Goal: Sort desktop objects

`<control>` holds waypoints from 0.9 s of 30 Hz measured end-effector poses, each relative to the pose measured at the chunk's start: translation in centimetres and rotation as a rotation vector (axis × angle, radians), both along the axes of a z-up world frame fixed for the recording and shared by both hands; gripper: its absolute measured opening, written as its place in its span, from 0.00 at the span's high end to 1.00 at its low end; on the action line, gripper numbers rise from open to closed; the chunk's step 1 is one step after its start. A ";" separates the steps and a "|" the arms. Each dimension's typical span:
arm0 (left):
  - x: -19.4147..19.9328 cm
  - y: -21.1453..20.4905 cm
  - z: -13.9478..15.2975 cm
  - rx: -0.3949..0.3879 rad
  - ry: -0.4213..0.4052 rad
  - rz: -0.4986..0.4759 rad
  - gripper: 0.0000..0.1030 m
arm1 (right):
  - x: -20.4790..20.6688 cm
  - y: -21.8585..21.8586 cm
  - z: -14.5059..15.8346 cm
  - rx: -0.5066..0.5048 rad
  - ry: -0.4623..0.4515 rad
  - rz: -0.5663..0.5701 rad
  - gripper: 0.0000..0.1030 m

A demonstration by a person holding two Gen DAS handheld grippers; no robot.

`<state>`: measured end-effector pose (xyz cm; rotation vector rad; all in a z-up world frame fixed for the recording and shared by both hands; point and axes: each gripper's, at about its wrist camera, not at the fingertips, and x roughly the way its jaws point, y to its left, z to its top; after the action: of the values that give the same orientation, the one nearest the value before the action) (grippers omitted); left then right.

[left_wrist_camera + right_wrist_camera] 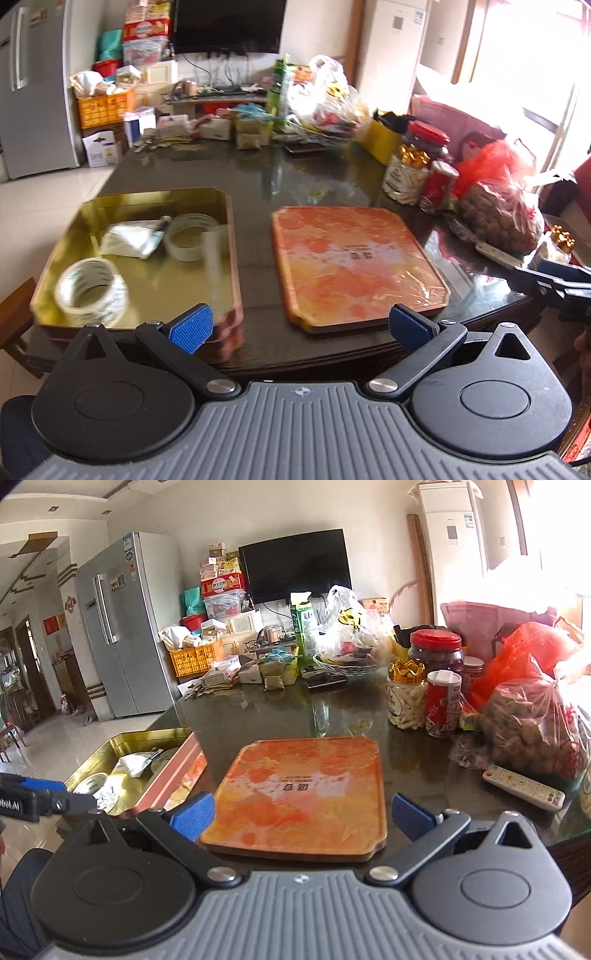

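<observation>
An open gold tin box (92, 206) (110, 747) sits at the table's near left. Inside lie two tape rolls (90, 291) (192, 236), a white packet (127, 240) and a small dark clip. Its orange lid (354, 258) (306, 790) lies flat beside it on the dark glass table (258, 184). My left gripper (301, 328) hovers open near the front edge, between box and lid, holding nothing. My right gripper (301, 818) is open just before the lid's near edge, its fingers wider than the lid. The left gripper's fingers (40, 786) show at the right wrist view's left.
Jars (406, 698), a red can (443, 701), bagged nuts (532, 731) and a white remote (524, 786) crowd the table's right side. Bags, boxes and packets (280, 668) fill the far end. A fridge (122, 627) and TV (295, 565) stand beyond.
</observation>
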<state>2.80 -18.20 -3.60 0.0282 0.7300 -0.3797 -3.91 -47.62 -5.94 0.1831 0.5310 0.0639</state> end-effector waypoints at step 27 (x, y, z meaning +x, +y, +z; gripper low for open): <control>9.2 -5.3 -9.6 -0.005 0.193 0.025 0.02 | 11.1 -5.7 -10.2 0.033 0.235 0.126 0.00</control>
<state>12.01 -23.53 -13.24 -0.0226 0.9188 -0.3630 7.16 -53.30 -16.14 0.1903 0.7757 0.1755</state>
